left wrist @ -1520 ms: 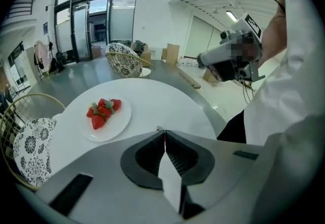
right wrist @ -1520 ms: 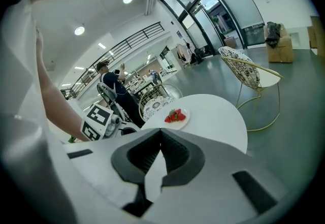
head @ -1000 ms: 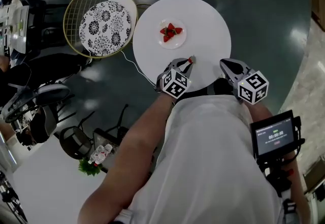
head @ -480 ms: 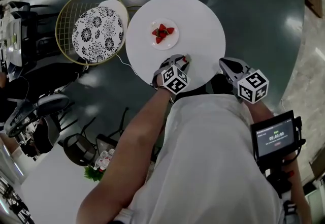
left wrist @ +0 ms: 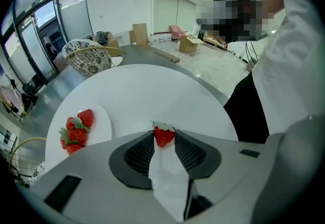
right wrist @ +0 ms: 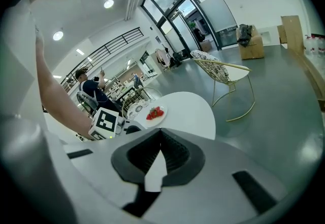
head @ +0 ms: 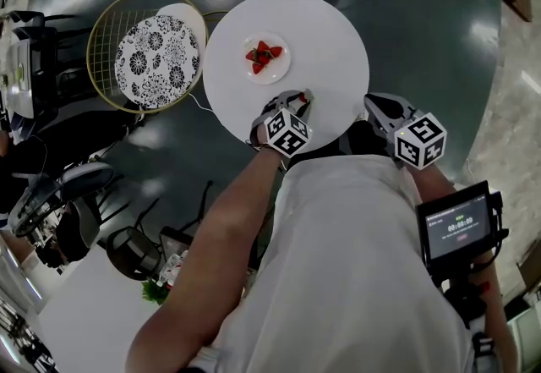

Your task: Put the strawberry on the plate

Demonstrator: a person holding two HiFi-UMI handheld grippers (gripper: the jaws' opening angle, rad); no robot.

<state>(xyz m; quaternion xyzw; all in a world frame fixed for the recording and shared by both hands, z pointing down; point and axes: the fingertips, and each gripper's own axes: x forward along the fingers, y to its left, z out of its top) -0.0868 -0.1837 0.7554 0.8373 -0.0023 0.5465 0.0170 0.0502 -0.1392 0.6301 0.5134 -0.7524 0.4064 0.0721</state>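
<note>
A single strawberry (left wrist: 164, 135) stands on the round white table (left wrist: 152, 91) near its front edge, leaves up, between the tips of my left gripper (left wrist: 163, 137). Those jaws have just been opening and now stand apart around the berry without pinching it. From the head view, the left gripper (head: 303, 99) points steeply down at that spot. Farther back, a small white plate (head: 283, 68) carries several strawberries (head: 260, 57), also visible in the left gripper view as the strawberries (left wrist: 76, 131). My right gripper (head: 372, 105) hovers off the table's right front edge, shut and empty (right wrist: 160, 134).
A gold wire chair with a black-and-white patterned cushion (head: 156, 50) stands left of the table. A monitor device (head: 456, 227) hangs at my right side. Dark chairs and clutter fill the far left. A person (right wrist: 91, 88) sits in the background.
My left gripper has sunk to the tabletop and its jaws have spread around the strawberry. The right gripper has stayed where it was.
</note>
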